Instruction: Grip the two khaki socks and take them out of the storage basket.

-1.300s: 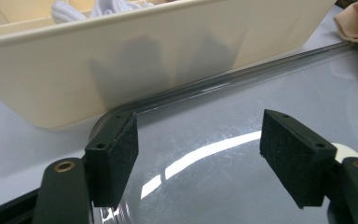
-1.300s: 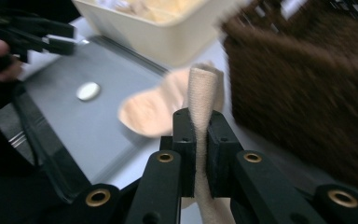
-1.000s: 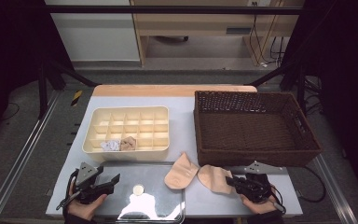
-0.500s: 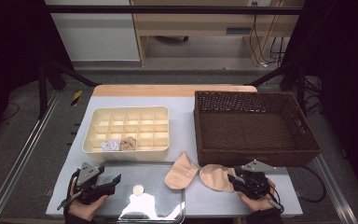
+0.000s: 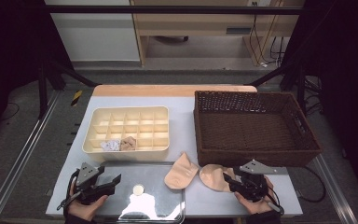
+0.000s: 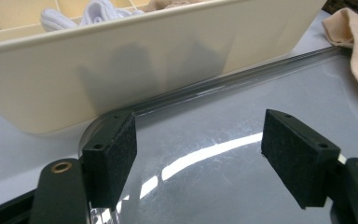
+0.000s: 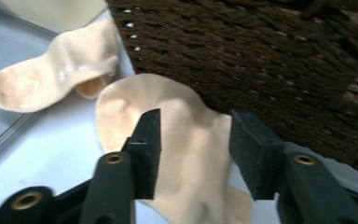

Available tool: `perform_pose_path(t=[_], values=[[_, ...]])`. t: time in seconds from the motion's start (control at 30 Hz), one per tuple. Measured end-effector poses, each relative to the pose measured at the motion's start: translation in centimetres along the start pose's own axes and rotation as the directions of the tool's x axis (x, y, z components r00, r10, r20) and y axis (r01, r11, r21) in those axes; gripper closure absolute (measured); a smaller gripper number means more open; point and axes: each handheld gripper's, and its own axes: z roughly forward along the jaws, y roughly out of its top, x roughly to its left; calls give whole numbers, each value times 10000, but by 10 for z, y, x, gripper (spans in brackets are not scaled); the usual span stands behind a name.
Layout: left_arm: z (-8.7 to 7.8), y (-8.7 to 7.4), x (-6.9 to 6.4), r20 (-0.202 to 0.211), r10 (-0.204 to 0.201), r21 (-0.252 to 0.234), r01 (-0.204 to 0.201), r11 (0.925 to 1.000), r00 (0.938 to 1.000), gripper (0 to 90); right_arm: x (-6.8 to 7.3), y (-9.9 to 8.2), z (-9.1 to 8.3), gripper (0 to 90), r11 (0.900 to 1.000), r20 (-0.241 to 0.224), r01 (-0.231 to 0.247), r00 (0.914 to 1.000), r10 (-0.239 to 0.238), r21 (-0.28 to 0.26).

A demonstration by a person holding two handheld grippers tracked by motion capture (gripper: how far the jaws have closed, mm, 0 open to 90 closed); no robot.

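Two beige socks on the table, front edge, just ahead of the wicker basket [image 5: 256, 122]. The right sock [image 5: 216, 177] lies flat, rounded toe end pointing left, soft peach knit, w/ a slight crease down the middle. Right gripper [image 5: 231, 182] sits right over it. In the right gripper view the jaws straddle the sock [image 7: 186, 140], one pad on each side of the fabric, jaws parted w/ a clear gap. They've just been opening; the sock lies loose between them, not pinched. Basket's dark brown weave rises immediately behind it, touching or nearly so; can't tell which.

The left sock [image 5: 181, 171] lies just beside its twin, tips close together, heel bulge showing, opening toward the basket. Same pale peach colour, a faint shiny strip across it in the right gripper view [image 7: 51, 81]. It laps partly onto the corner of the shiny metal tray [image 5: 156, 205].

Left gripper [image 5: 116, 179] hovers over that tray, well apart from both socks. Jaws wide open, nothing between them, just the glare of the tray beneath [image 6: 205, 154].

Behind the tray: cream divided organiser [image 5: 127, 127], near-front compartments holding a white rolled item [image 5: 110, 145] and a tan one [image 5: 128, 143] side by side. A small round disc [image 5: 139, 189] sits on the tray.
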Motion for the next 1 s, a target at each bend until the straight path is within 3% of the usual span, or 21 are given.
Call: perform_pose_path(t=[0.17, 0.33, 0.5, 0.67, 1.0], values=[[0, 0, 0, -17, -49, -37, 49, 10000, 10000, 267, 7, 2, 1, 601, 9994, 64, 322, 9995, -321, -150], [-1, 1, 1, 11, -72, -75, 72, 9999, 10000, 271, 25, 12, 1, 657, 9962, -406, 713, 9965, -733, -499], [-2, 1, 0, 99, -98, -83, 99, 9999, 9999, 294, 49, 22, 11, 712, 9905, -1180, 1225, 9846, -1291, -620], [-3, 2, 0, 167, -133, -129, 135, 9998, 9998, 310, 69, 28, 25, 744, 9887, -2009, 1467, 9681, -1500, -312], [-6, 6, -1, 268, -266, -289, 274, 9992, 9993, 340, 111, 40, 51, 742, 9754, -2803, 2204, 9362, -2120, -14]])
